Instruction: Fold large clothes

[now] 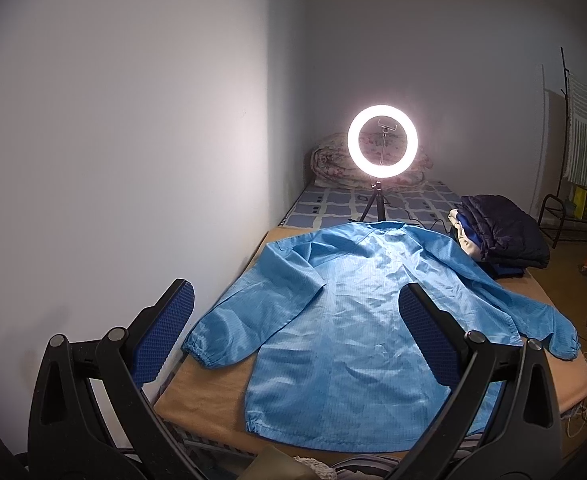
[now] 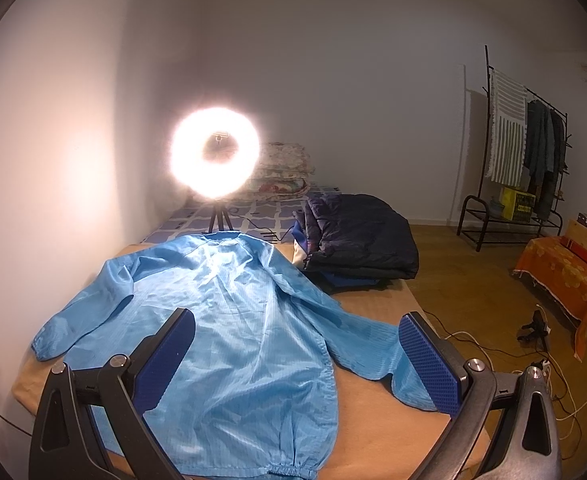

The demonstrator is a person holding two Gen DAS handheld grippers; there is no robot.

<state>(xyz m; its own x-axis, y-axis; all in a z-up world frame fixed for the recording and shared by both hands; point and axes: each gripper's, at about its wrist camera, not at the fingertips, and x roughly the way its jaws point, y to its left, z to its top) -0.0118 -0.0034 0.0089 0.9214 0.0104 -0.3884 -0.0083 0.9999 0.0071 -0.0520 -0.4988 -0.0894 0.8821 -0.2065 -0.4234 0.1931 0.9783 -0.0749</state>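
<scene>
A light blue long-sleeved jacket (image 1: pixel 357 320) lies spread flat on the tan bed cover (image 1: pixel 209 392), collar toward the far end, both sleeves stretched out to the sides. In the right wrist view the same jacket (image 2: pixel 229 332) fills the near bed, its right sleeve cuff lying close to my right finger pad. My left gripper (image 1: pixel 295 330) hangs open above the hem end, blue pads wide apart, nothing between them. My right gripper (image 2: pixel 297 354) is also open and empty, above the jacket's lower right side.
A lit ring light (image 1: pixel 382 143) on a small tripod stands beyond the collar. Dark folded clothes (image 2: pixel 357 236) are stacked at the bed's right. A rolled floral quilt (image 1: pixel 329 162) lies at the far end. A wall runs along the left; cables (image 2: pixel 549 376) and a clothes rack (image 2: pixel 521 160) stand right.
</scene>
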